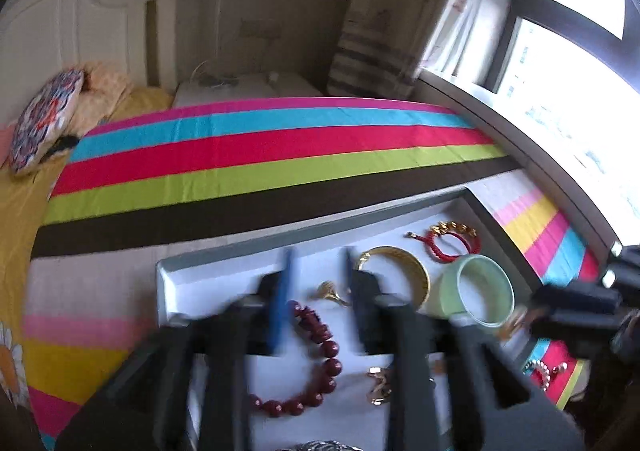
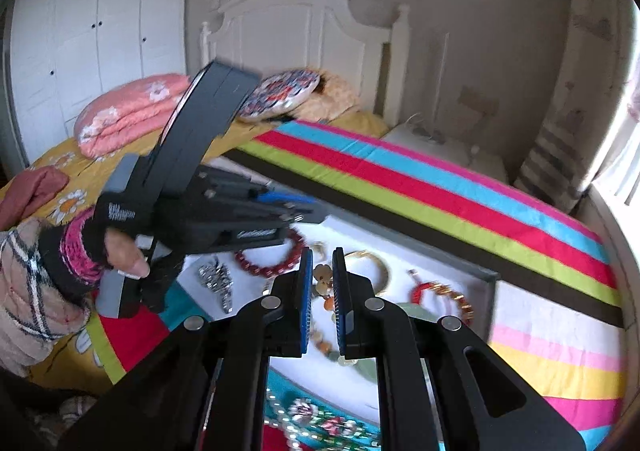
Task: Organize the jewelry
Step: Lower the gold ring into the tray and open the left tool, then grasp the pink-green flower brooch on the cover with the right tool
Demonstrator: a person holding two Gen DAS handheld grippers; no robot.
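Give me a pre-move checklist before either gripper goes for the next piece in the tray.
1. Left gripper open, nothing between its fingers: ok.
2. Right gripper free of load: cannot tell; a beaded strand shows in the narrow gap, contact unclear.
3. Tray flat on the striped cloth: ok.
4. Dark red bead bracelet lying apart from the gold bangle: ok.
5. Green bangle settled flat: not ok; it stands on edge against the gold bangle.
6. View sharp enough to aim: not ok; left wrist view blurred.
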